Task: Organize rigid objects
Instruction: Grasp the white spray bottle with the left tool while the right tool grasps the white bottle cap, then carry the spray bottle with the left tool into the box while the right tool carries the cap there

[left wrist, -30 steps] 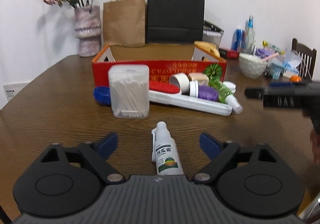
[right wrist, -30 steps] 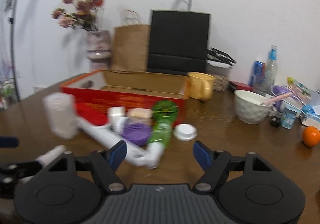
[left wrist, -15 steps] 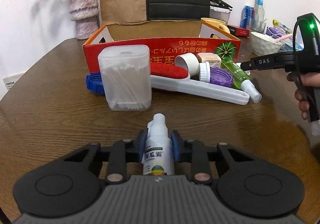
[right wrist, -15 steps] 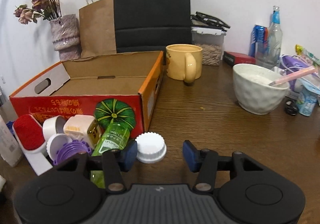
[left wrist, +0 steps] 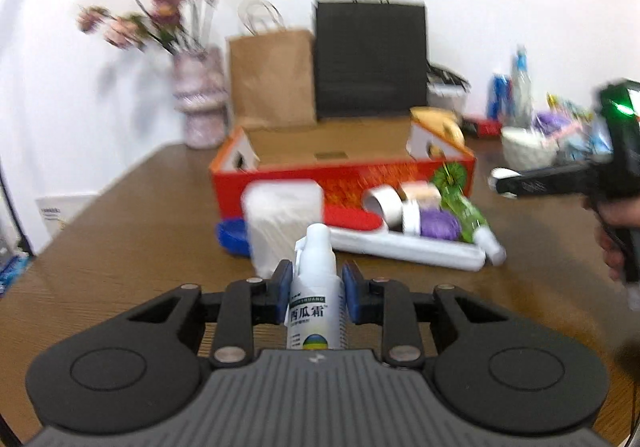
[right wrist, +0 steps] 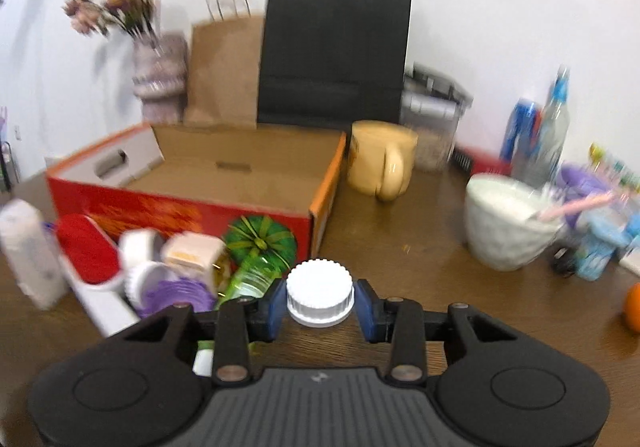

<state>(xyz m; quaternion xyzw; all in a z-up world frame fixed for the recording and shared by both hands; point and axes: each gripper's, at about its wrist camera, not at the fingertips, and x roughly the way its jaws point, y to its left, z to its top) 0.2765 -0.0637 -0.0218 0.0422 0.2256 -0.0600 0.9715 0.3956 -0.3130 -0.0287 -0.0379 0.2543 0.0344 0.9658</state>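
On the left, a small white spray bottle is clamped at its waist by the left gripper, light, stiff, slick plastic; rightward, a ribbed white cap is pinched across its rim by the right gripper, short of the open red box.

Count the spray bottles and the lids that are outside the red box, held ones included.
Spray bottles: 2 (white spray bottle in the left gripper, green spray bottle lying on the table)
Lids: 4 (white cap in the right gripper, blue lid, purple lid, white ribbed lid)
Total: 6
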